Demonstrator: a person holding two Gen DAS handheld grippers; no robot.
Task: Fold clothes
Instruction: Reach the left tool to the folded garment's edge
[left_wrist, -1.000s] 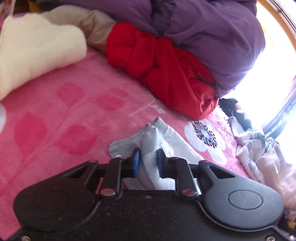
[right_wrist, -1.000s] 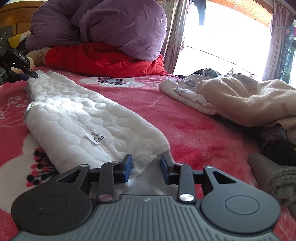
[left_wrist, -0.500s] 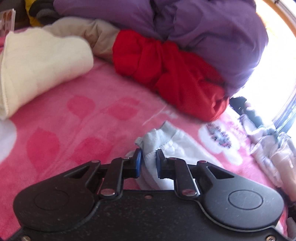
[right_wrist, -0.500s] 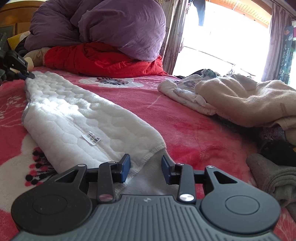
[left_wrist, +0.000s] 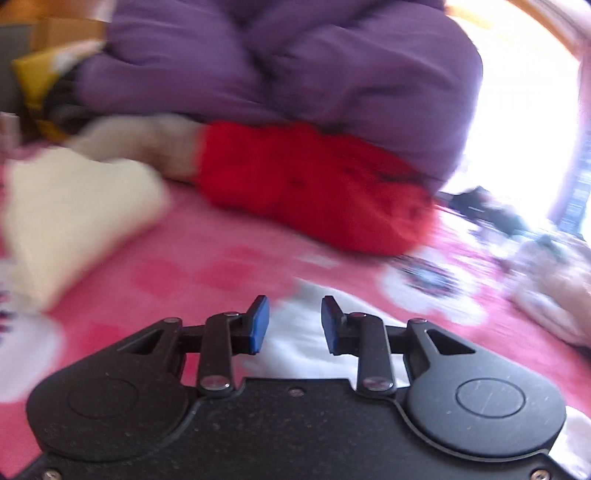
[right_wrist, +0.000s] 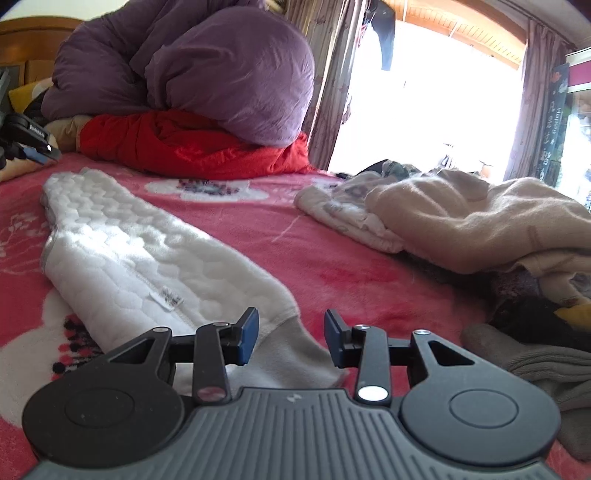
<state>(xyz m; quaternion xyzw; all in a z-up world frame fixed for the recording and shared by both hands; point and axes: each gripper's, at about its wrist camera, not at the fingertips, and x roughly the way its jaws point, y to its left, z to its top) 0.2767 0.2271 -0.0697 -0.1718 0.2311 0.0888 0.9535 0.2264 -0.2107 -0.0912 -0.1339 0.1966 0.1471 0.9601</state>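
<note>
- Bedroom scene, everything's happening on a bed with a pink flower-print blanket (right_wrist: 229, 232), bright window off to the right
- far left of the left wrist view there's a cream folded piece (left_wrist: 74, 206), already looks done and parked out of the way
- behind it, the red blanket (left_wrist: 314, 184) with a big purple duvet (left_wrist: 277, 62) piled on top, just background stuff
- left gripper (left_wrist: 294, 320): a second ago it was pinching the end of the white quilted garment (right_wrist: 140, 254), now its jaws are opening and the pads sit clear of the cloth, with the white fabric lying loose below and between them. That view is pretty smeared, so the hand is on the move
- so I'd say the far end has just been let go, meaning this fold got laid down
- the garment now lies as a long folded strip on the bed, running from the left gripper's end to the right one
- right gripper (right_wrist: 291, 336): jaws parted, grey cuff end lying between them but the pads don't press on it, barely different from a moment ago
- right side: a heap of unfolded clothes (right_wrist: 461, 218), beige knit on top, so plenty left to fold
- probably next is another fold across the strip, or shifting it to the done pile
</note>
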